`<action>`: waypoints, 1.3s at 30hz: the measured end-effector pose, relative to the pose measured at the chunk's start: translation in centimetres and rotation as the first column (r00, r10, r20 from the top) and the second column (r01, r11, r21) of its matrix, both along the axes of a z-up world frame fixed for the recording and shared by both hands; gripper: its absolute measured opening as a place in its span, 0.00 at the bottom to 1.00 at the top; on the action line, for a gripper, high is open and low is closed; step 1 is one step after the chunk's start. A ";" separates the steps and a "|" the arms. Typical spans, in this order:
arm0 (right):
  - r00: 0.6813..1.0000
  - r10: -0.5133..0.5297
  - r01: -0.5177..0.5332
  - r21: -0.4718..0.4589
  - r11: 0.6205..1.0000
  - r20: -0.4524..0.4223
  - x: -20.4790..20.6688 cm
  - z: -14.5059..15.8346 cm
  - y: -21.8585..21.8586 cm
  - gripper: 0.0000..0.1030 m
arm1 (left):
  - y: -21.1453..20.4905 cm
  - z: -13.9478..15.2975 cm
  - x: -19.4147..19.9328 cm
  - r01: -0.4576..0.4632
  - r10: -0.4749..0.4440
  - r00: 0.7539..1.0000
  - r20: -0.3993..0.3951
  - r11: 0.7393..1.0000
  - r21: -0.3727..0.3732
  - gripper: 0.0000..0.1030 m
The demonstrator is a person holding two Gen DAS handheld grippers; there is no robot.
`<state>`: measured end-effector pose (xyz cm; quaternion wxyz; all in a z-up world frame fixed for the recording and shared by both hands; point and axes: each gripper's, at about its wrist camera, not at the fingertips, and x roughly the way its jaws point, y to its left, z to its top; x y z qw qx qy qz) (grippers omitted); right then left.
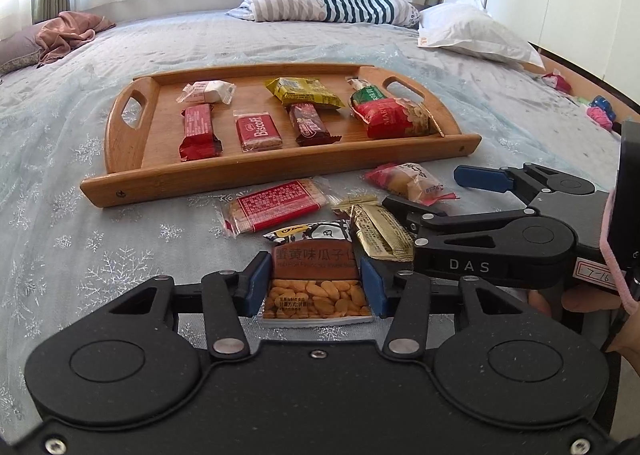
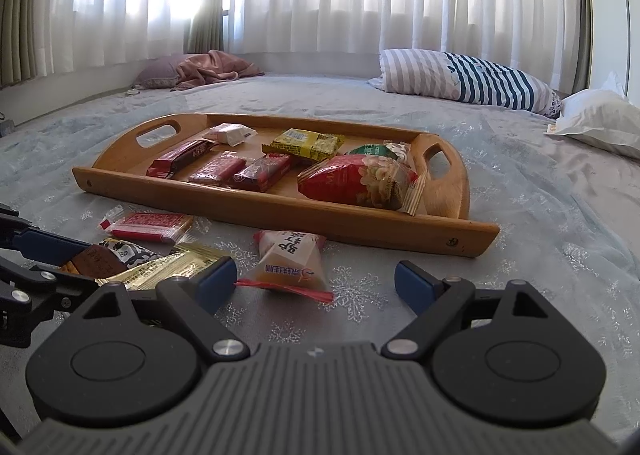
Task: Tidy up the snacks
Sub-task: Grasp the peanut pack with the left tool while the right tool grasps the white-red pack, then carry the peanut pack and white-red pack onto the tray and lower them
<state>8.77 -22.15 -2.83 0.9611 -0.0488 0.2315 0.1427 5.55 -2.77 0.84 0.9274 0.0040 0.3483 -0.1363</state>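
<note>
A: Left gripper: blue pads closed in on both sides of a brown seed packet. Packet lies on the bed, near side of the tray. Print reads 蛋黄味瓜子仁; the last character is partly hidden by the pad. Lower window shows yellow kernels.

B: Right gripper: jaws spread wide, holding nothing. A pale pastry packet with a red crimped edge sits on the bed just ahead of the gap, nearer the left pad. Chinese characters on it, upside down from this view; not read.

A: "DAS" is stamped on the right gripper's arm in the left wrist view. A small label behind it, handwriting unclear.

B: Loose on the bed with those two: a gold foil packet touching the seed packet's right side, fine print too small to read. A clear-wrapped biscuit with a red label lies just beside them, toward the tray.

A: Wooden tray holds seven packets. Only clear brand: "Biscoff", red wrapper, front row. A big red bag at the right end shows "MAR…", rest hidden. A yellow packet and a white one sit in the back row, text illegible.

B: Striped pillow at the far edge of the bed.
</note>
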 end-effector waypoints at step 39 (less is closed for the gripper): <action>0.997 -0.034 0.038 -0.055 0.998 0.066 -2.3 3.9 0.6 0.46 | 4.3 4.3 1.4 -0.131 0.133 0.986 0.097 0.991 -0.025 0.40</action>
